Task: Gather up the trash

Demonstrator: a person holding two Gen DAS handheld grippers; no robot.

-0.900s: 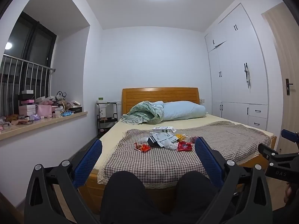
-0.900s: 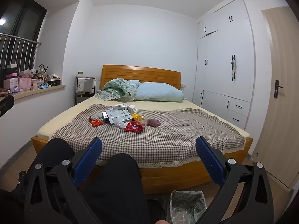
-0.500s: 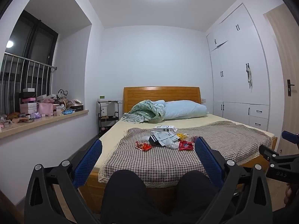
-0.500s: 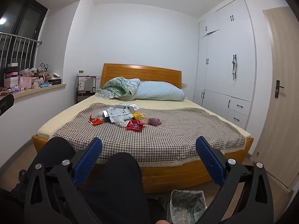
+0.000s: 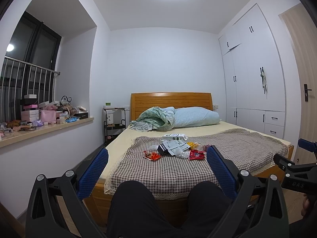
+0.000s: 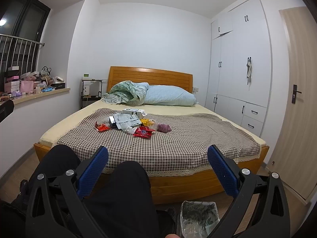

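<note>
Bed: wooden-framed bed (image 6: 198,184) under a brown-checked cloth (image 6: 178,144).
Bin: small lined waste bin (image 6: 198,216) on the floor at 6 o'clock.
Trash: heap of red, white and yellow wrappers and cartons (image 6: 130,123) mid-cloth, 12 o'clock.
Grippers: left gripper (image 5: 157,154) level, right gripper (image 6: 157,154) tipped slightly down; both spread wide, empty.

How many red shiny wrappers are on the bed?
2: a red-orange foil wrapper at the pile's left edge, a red foil wrapper at its front. Papers may hide more.

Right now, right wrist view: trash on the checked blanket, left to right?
orange-red wrapper → black box → red wrapper → purple crumpled piece. The papers, white wad and yellow packet overlap mid-pile, so they are left out.
</note>
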